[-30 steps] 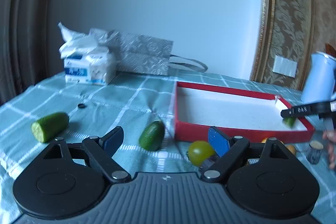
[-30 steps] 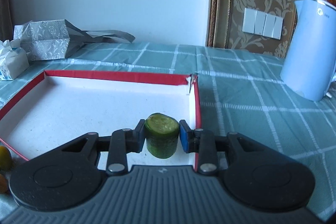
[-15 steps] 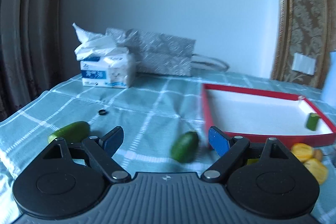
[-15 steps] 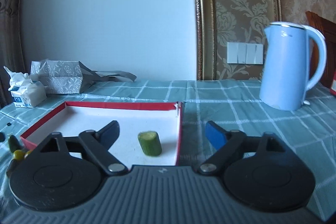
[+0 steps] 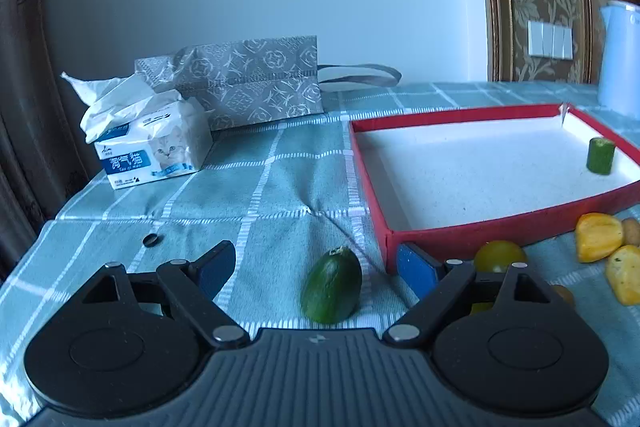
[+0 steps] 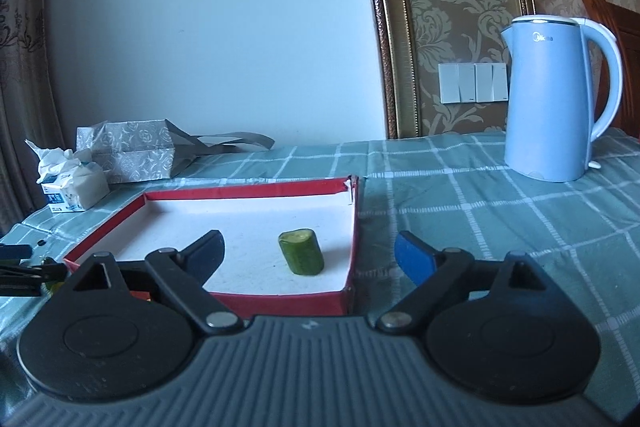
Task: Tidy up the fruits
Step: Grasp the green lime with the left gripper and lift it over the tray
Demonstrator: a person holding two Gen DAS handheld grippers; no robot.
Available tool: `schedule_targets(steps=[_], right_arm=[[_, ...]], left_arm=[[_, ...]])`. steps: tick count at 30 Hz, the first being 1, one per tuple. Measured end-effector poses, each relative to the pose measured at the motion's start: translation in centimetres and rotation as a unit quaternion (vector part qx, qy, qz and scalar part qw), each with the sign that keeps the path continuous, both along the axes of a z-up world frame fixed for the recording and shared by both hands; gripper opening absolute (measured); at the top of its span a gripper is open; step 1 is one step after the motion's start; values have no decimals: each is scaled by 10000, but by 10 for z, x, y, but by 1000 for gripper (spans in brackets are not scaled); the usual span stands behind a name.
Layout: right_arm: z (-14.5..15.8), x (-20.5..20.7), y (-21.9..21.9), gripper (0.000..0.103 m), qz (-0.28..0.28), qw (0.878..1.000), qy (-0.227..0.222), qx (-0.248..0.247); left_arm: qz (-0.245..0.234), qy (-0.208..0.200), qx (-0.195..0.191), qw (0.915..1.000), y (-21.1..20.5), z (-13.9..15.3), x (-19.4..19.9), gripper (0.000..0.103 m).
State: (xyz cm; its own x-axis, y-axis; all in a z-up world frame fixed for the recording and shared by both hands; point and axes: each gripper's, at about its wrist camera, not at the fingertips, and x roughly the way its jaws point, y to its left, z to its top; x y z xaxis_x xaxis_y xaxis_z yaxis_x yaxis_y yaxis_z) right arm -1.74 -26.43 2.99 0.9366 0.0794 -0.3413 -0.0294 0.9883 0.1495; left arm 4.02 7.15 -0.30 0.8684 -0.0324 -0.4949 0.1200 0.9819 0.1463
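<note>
With both grippers released, the left gripper (image 5: 316,267) straddles the cucumber end (image 5: 331,285) on the desk near the red tray (image 5: 460,237); its rounded skin could slip when squeezed

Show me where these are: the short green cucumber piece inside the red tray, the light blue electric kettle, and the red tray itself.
short green cucumber piece (image 6: 302,257), right wrist view, its side skin.
light blue electric kettle (image 6: 546,103), right wrist view, its body.
red tray (image 6: 280,299), right wrist view, its near wall.

Cut green cucumber piece (image 6: 301,257) upright in red-rimmed white tray (image 6: 240,193), another (image 5: 332,285) lying just outside it.
</note>
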Motion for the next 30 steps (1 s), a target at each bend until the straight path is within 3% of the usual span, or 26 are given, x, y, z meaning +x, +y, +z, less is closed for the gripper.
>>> schedule_targets(steps=[2, 6, 9, 15, 20, 30], right_arm=[[1, -2, 0, 91, -14, 10000, -46, -16], [0, 0, -1, 93, -15, 10000, -8, -21], [-2, 3, -1, 94, -20, 10000, 39, -16], [-1, 2, -3, 94, -16, 10000, 18, 15], [0, -8, 4, 94, 174, 9998, 18, 9], [-9, -43, 20, 98, 353, 9992, -35, -182]], left_arm=[[26, 120, -3, 9999, 0, -2, 4, 86], [176, 368, -225, 9989, 10, -6, 7, 50], [109, 453, -397, 9981, 15, -8, 7, 31], [298, 250, -242, 9989, 9, -2, -1, 30], [466, -127, -234, 9986, 4, 19, -11, 30], [341, -514, -553, 9966, -28, 57, 11, 30]])
